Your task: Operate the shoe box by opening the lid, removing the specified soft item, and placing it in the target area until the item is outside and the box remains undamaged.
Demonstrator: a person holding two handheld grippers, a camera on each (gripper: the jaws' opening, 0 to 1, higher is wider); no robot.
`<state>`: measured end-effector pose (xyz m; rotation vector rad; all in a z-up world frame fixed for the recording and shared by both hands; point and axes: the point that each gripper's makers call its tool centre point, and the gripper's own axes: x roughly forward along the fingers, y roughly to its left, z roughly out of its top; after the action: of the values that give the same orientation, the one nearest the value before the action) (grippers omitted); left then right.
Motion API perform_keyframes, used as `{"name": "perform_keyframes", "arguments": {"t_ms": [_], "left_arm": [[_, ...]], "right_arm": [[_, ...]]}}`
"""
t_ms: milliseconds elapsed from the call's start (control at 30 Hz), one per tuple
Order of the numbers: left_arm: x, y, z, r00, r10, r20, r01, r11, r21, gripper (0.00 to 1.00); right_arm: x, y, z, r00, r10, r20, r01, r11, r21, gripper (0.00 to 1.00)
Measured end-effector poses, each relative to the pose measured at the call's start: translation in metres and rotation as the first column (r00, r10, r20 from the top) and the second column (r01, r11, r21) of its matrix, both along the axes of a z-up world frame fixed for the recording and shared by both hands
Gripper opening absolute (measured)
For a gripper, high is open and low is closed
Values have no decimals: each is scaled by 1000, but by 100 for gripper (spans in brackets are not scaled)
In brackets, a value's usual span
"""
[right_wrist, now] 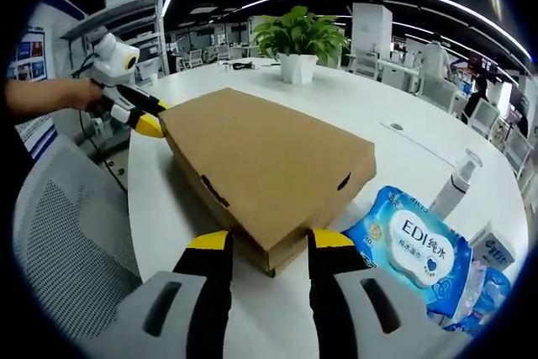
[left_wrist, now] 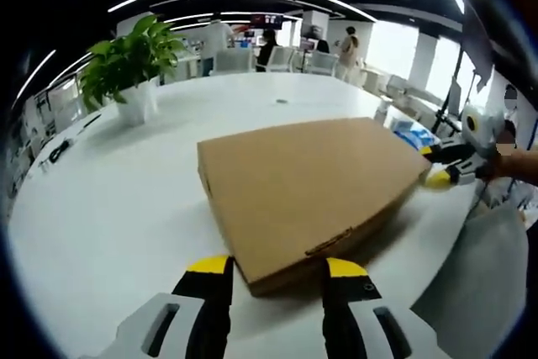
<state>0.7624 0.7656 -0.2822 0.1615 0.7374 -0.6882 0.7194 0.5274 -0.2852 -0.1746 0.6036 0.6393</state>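
A closed brown cardboard shoe box [left_wrist: 303,191] lies flat on the round white table [left_wrist: 109,208], its lid down. My left gripper [left_wrist: 277,268] is open, its yellow-tipped jaws standing either side of the box's near corner. At the opposite corner sits my right gripper [left_wrist: 439,166], held by a hand. In the right gripper view the box [right_wrist: 261,157] runs away from me, and my right gripper [right_wrist: 269,241] is open astride its near corner. The left gripper [right_wrist: 145,120] touches the far left corner. The box's contents are hidden.
A potted green plant [left_wrist: 126,65] stands at the table's far side. A blue pack of wet wipes [right_wrist: 412,245], a pump bottle [right_wrist: 454,184] and small cartons [right_wrist: 492,250] lie beside the box. A grey mesh chair [right_wrist: 59,224] stands at the table's edge. People stand far behind.
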Motion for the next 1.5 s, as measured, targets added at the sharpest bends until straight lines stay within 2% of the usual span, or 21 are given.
{"name": "perform_keyframes", "arguments": {"t_ms": [767,1500], "left_arm": [[41,-3,-2,998,-59,-12,59,998,15,42],[74,-20,-1,997,-82,-6,82,997,17,42]], "right_arm": [[27,-4,-4,999,-51,-1,51,999,13,32],[61,-17,-3,997,-79,-3,79,997,5,33]]}}
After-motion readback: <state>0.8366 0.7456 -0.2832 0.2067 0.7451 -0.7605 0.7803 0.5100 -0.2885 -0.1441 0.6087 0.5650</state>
